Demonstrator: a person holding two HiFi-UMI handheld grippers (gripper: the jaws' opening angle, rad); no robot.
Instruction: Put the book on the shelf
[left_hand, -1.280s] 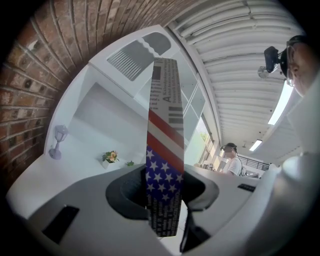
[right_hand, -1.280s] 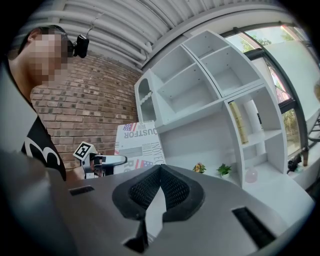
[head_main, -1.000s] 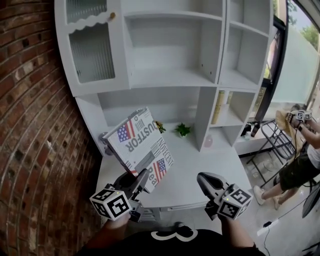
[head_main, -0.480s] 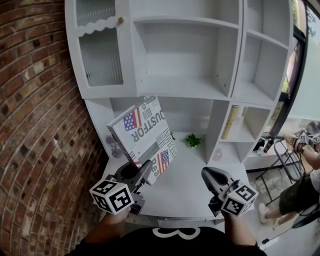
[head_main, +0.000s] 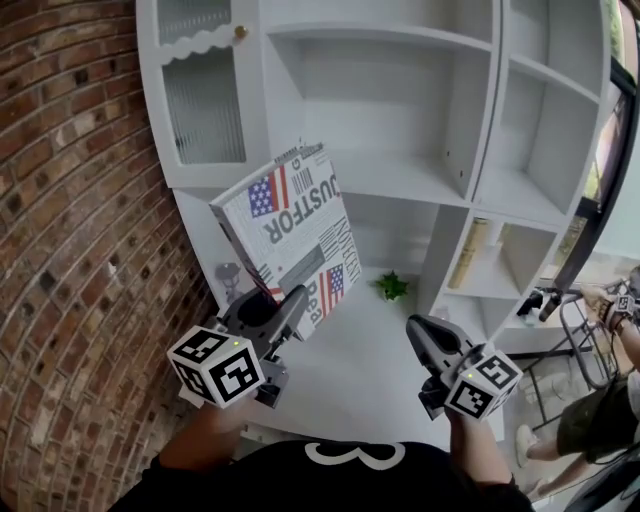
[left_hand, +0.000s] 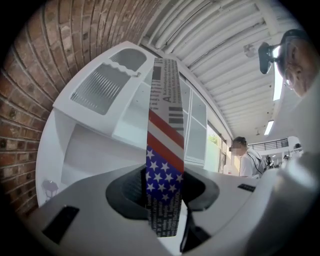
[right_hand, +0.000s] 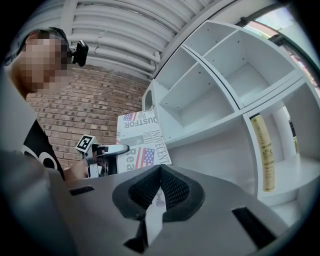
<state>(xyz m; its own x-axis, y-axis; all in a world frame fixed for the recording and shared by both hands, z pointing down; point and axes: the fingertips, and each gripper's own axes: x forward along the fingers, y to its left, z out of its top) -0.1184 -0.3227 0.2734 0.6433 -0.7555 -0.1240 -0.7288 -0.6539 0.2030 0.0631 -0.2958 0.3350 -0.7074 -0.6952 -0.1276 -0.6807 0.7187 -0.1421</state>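
While pinched by left hand-held gripper (head_main: 293, 302), book (head_main: 290, 215) above

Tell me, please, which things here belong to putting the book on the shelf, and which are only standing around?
Belong to the job:
- book, clamped in the left gripper
- white shelf unit
- right gripper, shut and empty

Only standing around:
- small green plant on the desk
- tall yellow item in a lower compartment
- brick wall
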